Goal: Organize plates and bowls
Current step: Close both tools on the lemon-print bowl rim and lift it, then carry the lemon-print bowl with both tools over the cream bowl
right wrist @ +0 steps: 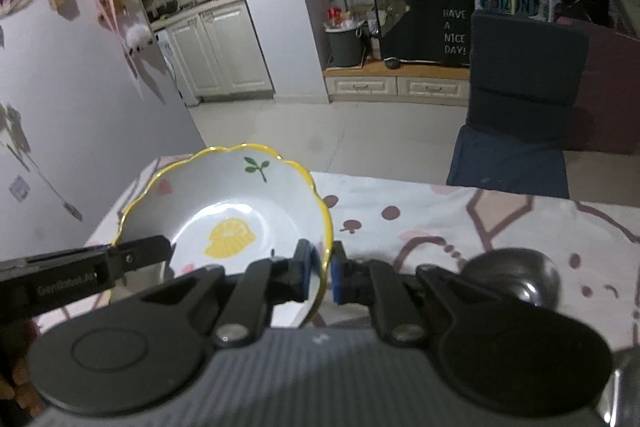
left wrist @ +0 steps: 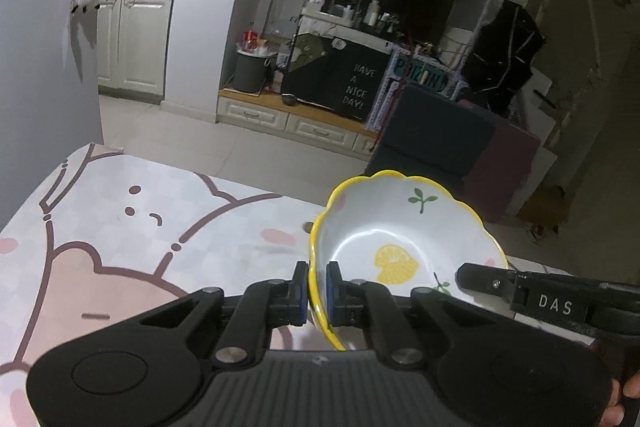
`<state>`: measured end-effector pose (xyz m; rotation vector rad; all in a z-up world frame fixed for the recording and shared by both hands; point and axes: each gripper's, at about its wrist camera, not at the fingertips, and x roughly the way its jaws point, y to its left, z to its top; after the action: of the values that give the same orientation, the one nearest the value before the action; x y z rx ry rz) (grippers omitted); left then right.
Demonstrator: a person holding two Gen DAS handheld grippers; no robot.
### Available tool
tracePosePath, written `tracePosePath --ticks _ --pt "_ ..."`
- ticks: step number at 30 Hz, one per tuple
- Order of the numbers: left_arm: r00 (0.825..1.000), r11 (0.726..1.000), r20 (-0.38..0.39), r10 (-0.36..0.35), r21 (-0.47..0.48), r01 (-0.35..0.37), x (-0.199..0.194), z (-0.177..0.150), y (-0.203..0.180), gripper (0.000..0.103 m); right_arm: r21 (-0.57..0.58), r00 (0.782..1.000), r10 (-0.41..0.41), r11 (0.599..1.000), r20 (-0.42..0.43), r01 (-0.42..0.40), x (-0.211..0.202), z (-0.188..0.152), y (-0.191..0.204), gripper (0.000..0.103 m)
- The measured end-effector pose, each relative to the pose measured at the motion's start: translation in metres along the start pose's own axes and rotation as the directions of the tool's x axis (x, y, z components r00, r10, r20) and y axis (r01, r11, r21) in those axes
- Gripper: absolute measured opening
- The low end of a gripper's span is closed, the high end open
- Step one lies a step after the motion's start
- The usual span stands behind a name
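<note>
We look from each hand-held gripper, angled downward and close over the surface (left wrist: 120, 227); both views share the bowl (left wrist: 400, 227) and kitchen beyond.

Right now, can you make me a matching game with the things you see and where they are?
Things:
1. white scalloped bowl with yellow rim
2. shiny dark metal bowl
3. dark blue chair
4. pink cartoon tablecloth

Places or states:
A. spread over the table
B. standing beyond the table's far edge
C. pinched by both grippers
D. resting on the cloth, untouched

Pairs: 1-C, 2-D, 3-B, 4-A
</note>
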<state>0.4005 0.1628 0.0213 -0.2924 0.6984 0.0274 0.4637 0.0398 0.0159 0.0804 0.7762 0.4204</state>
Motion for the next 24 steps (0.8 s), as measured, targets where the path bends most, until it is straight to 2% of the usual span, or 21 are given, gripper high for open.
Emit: tracePosePath --ticks 14,24 --pt "0.997 0.993 0.007 -0.073 0.092 0.072 -0.085 -0.055 -0.098 0.009 0.07 0.997 -0.042 0.997 0.06 0.038 -0.136 -0.058 -0.045 0.012" --pt "0.986 0.976 -0.067 -0.151 0.148 0.159 -0.099 -0.116 -0.161 0.009 0.146 0.993 -0.105 0.985 0.051 0.096 -0.214 -0.133 -0.101 0.011"
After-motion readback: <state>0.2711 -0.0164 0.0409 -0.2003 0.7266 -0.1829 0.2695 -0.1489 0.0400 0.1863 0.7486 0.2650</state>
